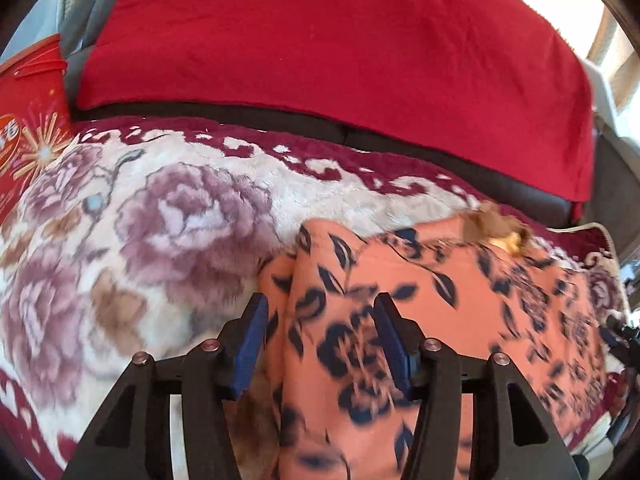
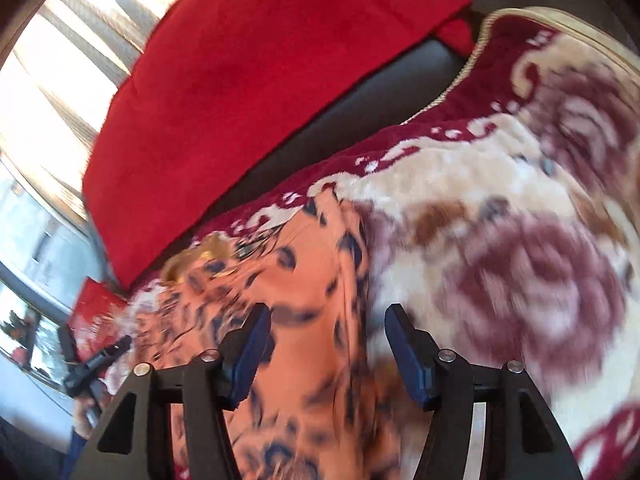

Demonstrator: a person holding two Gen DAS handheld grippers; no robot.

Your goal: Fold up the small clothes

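Hovering over the orange flowered garment (image 1: 420, 320), the left gripper (image 1: 320, 344) has its jaws parted, pads clear of the cloth. Likewise parted, the right gripper (image 2: 328, 356) holds nothing. Beneath, the garment lies folded lengthwise on a plush floral blanket (image 1: 160, 220). Beyond sits a red cushion (image 1: 320, 40).

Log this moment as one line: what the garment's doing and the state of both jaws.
garment: orange floral, lying on blanket | left gripper: jaws open, holding nothing | right gripper: jaws open, holding nothing
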